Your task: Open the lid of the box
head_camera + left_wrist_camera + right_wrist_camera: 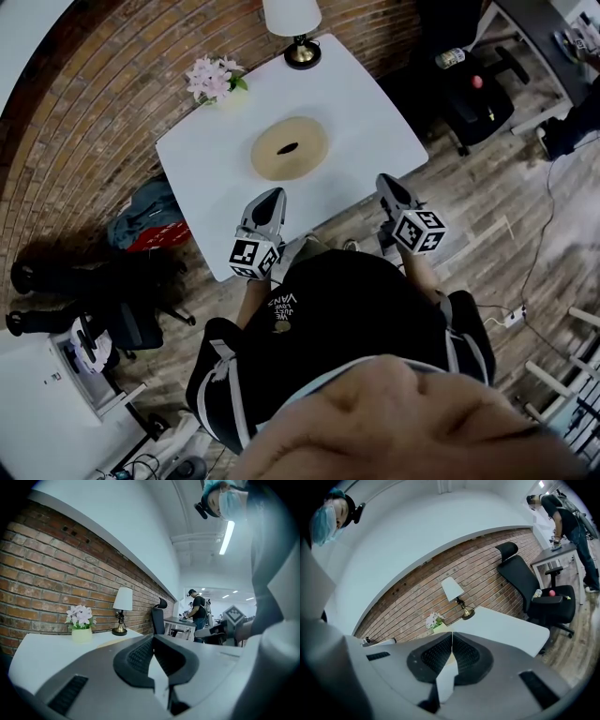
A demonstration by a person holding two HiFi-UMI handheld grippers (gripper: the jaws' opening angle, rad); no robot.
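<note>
Round tan box sits at the middle of the table, ahead of both tongs. It is round, so it has no long axis. Left tongs are pressed together, empty, near its front rim. Right tongs are likewise pressed together and empty, but farther off to the side.

Shows a white desk against a brick wall, a lamp at its far corner, pink flowers nearby. Beside it, a black office chair; on the wooden floor, possibly a red-and-blue bag.
</note>
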